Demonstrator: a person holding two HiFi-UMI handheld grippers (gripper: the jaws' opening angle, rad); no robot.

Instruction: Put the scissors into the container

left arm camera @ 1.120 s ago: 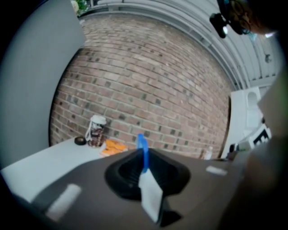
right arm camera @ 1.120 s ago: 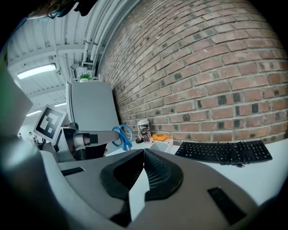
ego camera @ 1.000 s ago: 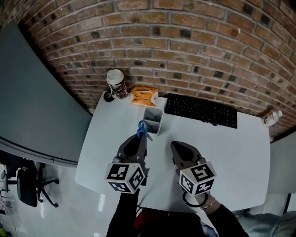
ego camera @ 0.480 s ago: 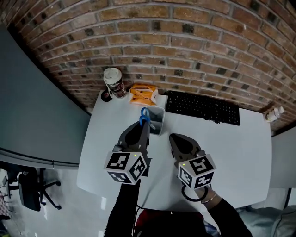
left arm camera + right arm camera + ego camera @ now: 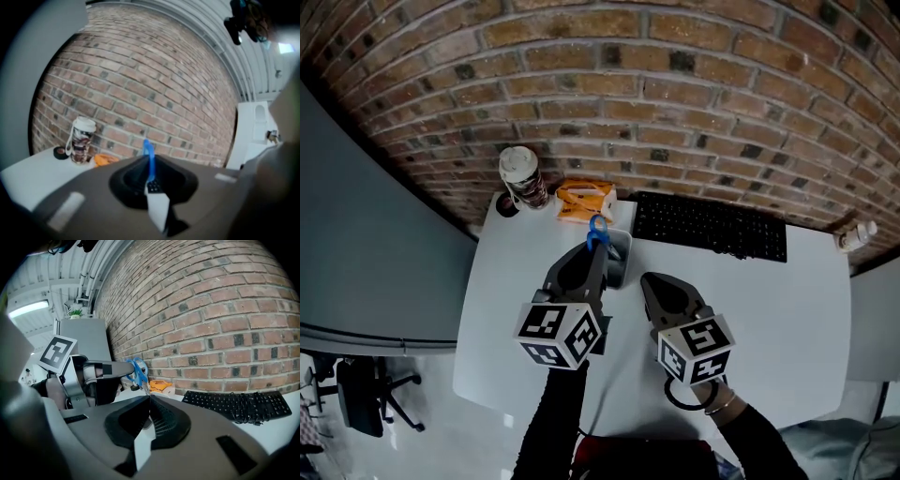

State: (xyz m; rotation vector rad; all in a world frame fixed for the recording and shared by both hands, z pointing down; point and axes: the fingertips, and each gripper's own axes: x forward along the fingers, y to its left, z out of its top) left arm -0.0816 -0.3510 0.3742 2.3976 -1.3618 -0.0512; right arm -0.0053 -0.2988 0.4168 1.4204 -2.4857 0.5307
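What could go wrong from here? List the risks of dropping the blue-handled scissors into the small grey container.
1. The left gripper pinches the blue-handled scissors near the handles, blades dangling; they could swing or slip before release.
2. The small grey plastic container stands unbraced, the shut right gripper apart from it; blades catching its rim might tip it toward the orange packet.

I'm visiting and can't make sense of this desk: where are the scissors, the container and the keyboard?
scissors (image 5: 597, 230): head view, blue handle loop.
container (image 5: 624, 255): head view, its right wall.
keyboard (image 5: 710, 226): head view, middle keys.
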